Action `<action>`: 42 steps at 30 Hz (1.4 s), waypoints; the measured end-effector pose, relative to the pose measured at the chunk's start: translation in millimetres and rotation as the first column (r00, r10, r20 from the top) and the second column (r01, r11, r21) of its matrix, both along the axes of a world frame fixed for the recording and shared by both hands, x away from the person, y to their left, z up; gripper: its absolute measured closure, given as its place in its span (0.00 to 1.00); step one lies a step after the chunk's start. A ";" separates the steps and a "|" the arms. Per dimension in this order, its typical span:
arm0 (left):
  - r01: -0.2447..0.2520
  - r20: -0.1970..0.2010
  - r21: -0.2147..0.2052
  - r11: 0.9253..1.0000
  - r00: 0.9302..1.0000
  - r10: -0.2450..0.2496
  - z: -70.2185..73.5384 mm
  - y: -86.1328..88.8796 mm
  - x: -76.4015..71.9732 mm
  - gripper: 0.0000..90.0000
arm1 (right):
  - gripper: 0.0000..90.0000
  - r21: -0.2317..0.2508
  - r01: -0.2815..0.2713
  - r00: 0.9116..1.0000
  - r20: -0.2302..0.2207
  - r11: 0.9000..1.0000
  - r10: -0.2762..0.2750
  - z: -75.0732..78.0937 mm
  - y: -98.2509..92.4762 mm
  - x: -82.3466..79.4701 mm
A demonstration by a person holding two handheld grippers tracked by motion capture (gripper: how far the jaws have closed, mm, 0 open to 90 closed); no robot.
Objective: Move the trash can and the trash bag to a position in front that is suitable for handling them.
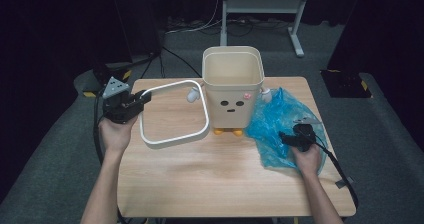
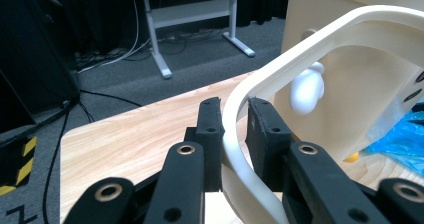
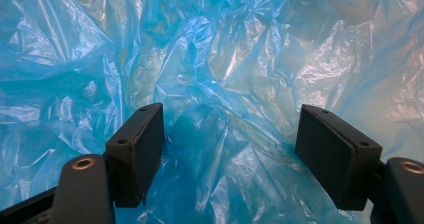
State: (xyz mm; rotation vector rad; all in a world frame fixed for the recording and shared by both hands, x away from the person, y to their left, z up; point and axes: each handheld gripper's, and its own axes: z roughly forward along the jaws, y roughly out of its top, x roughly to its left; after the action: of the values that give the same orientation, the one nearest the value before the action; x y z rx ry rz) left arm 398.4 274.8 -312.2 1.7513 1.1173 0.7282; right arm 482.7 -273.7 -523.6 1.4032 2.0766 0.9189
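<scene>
The left tongs are clamped on the cream rim frame at its left corner; the frame hangs tilted above the table, its right edge just beside the bin. The cream bin, with a face and orange feet, stands upright at table centre, between the frame and the bag. The crumpled blue plastic bag lies on the table right of the bin, touching it. The right tongs rest over the bag, jaws spread wide, nothing pinched.
</scene>
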 end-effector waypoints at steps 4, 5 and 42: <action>0.002 -0.007 0.010 1.000 1.000 -0.002 -6.7 -1.5 -1.6 0.85 | 0.31 0.000 0.000 1.000 0.000 1.000 0.000 0.0 0.0 0.0; 0.003 -0.009 0.011 1.000 1.000 -0.003 -8.4 -2.1 -2.1 0.85 | 0.31 0.000 0.000 1.000 0.000 1.000 0.000 0.0 0.0 0.0; 0.005 -0.052 0.025 1.000 0.999 -0.004 -59.8 -12.2 -12.2 0.85 | 0.31 0.000 0.002 1.000 -0.001 1.000 -0.002 0.0 0.1 -0.1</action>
State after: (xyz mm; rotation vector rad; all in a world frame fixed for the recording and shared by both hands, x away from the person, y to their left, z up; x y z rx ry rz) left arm 386.2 262.6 -371.9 1.8025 1.1433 0.7002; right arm 482.6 -273.6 -523.6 1.4055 2.0759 0.9181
